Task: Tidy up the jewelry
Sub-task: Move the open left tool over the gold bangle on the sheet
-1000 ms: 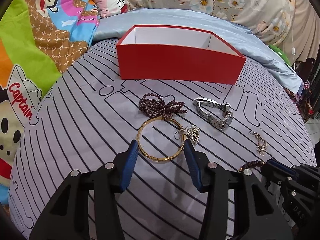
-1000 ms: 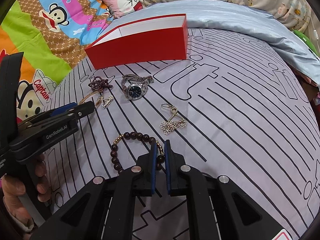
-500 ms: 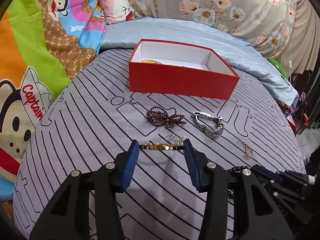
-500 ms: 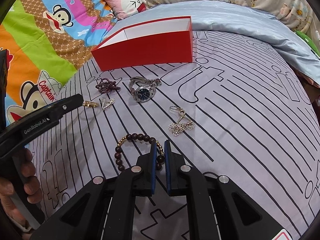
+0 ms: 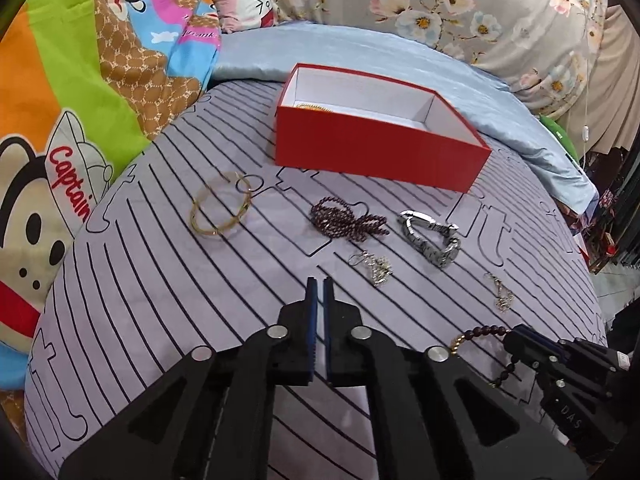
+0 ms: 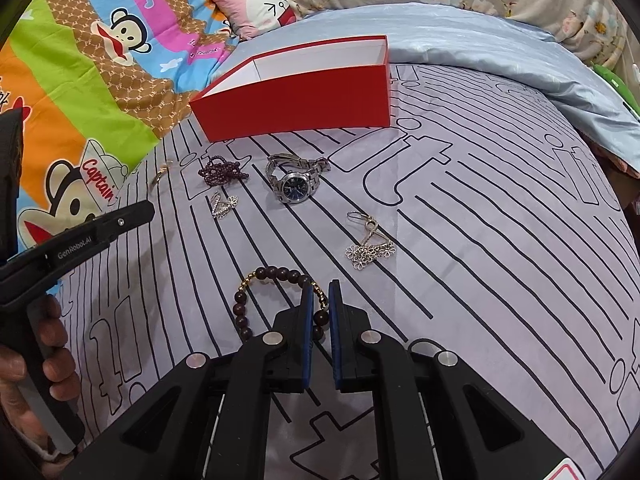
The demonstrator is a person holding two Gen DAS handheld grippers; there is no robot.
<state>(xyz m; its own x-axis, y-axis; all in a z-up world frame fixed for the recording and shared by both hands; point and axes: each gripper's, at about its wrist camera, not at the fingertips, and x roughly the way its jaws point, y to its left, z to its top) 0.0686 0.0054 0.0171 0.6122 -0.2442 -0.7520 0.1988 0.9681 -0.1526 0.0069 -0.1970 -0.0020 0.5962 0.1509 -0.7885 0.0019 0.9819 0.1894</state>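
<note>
Striped grey bedspread: left claw (image 5: pixel 320 286) just closed, empty; right claw (image 6: pixel 318 300) clamps round-beaded bracelet (image 6: pixel 276 276).

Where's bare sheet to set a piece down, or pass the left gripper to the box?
Free: striped sheet right of the watch and flower earring; also between gold bangle and purple bead string. Crowded: the cluster before the red box.
</note>
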